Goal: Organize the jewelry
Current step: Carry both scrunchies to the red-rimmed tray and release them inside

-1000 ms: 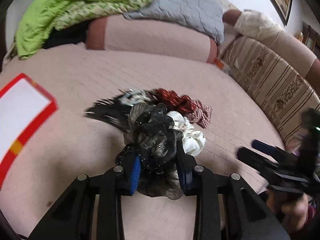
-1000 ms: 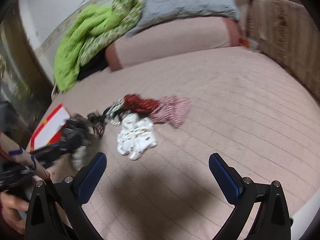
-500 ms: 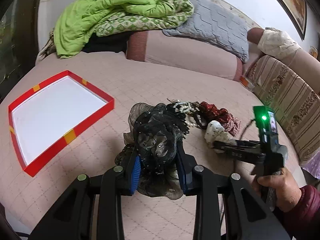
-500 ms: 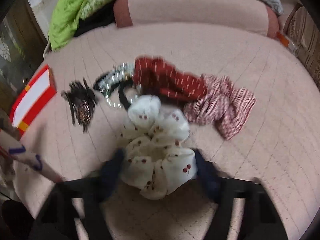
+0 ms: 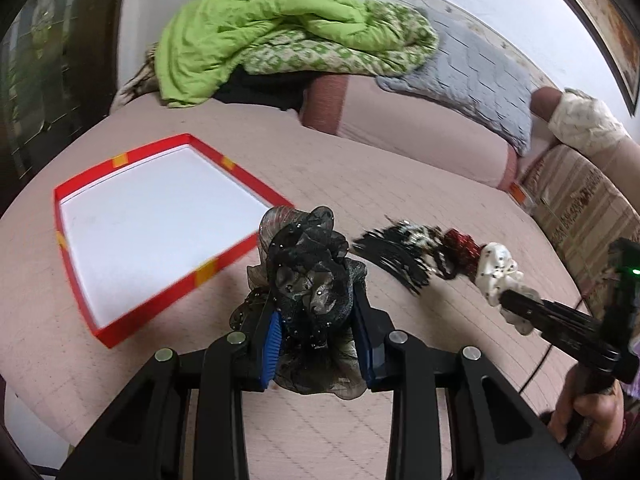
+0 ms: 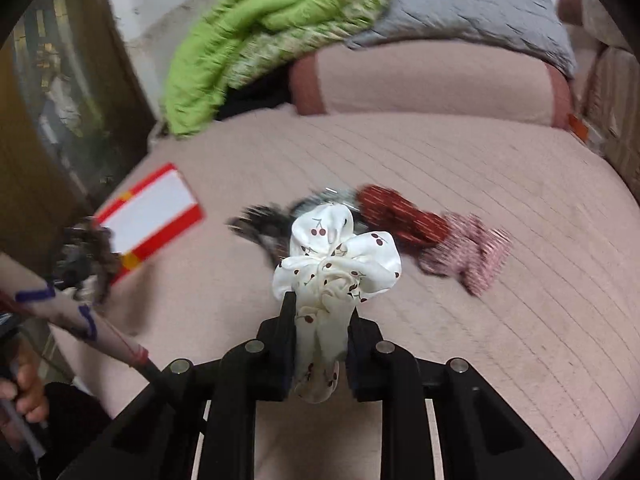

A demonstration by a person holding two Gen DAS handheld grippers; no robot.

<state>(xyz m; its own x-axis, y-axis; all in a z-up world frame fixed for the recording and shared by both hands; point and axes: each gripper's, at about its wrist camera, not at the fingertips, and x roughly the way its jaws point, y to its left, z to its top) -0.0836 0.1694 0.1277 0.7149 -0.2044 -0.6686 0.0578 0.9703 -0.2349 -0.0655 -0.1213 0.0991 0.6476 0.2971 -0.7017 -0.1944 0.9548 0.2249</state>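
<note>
My left gripper (image 5: 316, 320) is shut on a black lace scrunchie (image 5: 308, 264), held just off the near right corner of the red-rimmed white tray (image 5: 240, 176). My right gripper (image 6: 322, 312) has a white cherry-print scrunchie (image 6: 336, 256) between its jaws. The jaws are closing and the pads press on the fabric. Behind it on the pink bedspread lie a dark red scrunchie (image 6: 400, 212), a pink checked scrunchie (image 6: 468, 252) and a black fringed hair piece (image 6: 260, 220). The left wrist view shows the right gripper (image 5: 516, 304) holding the white scrunchie (image 5: 496, 268) at the right.
A green quilt (image 5: 272, 32) and a grey pillow (image 5: 480, 80) lie on a pink bolster (image 5: 400, 132) at the back. A striped cushion (image 5: 580, 208) borders the right side. The bed's edge drops off at the near left.
My right gripper came down over the white scrunchie and closed on it. My left gripper carried the black scrunchie leftward, and the tray has come fully into its view.
</note>
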